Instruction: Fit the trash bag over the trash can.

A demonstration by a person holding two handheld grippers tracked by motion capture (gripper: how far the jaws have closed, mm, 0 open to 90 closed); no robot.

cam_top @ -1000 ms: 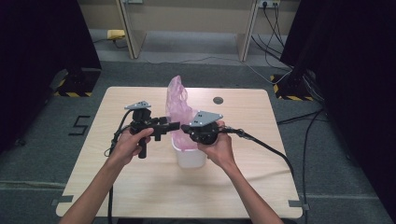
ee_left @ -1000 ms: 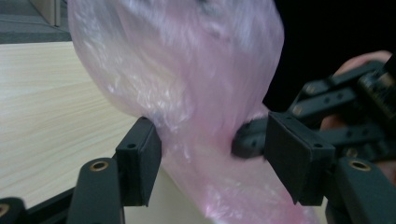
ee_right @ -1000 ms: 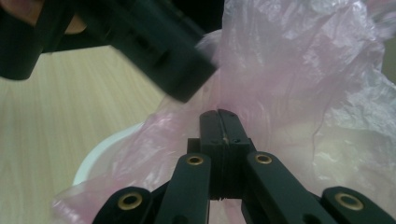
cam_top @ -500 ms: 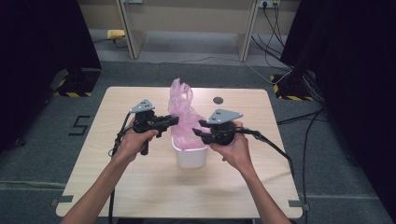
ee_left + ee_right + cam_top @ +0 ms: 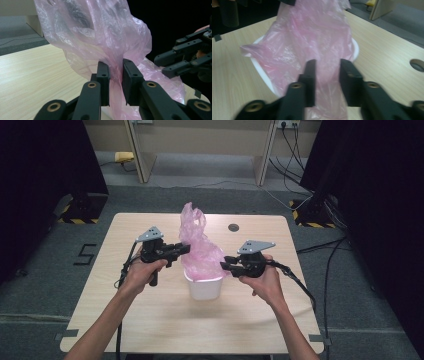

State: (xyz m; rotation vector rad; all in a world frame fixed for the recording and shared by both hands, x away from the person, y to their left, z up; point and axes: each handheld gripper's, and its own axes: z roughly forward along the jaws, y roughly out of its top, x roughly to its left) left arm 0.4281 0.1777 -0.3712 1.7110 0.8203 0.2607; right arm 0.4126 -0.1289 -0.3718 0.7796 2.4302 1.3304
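Standing near the middle of the tabletop [image 5: 125, 320], the white tub [image 5: 204, 287] has bare wood on every side, well clear of the edges. The pink plastic bag [image 5: 199, 247] sits in it and rises above the rim. Your left hand-held gripper [image 5: 186, 249] pinches the bag's film. Your right hand-held gripper [image 5: 224, 266], whose jaws have just been closing, has film between them, whether pressed you cannot tell. A round hole [image 5: 233, 227] lies beyond.

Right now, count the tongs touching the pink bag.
2. The left tongs pinch a fold of the pink bag at its left side; the right tongs have bag film between their jaws at the right, over the white tub.
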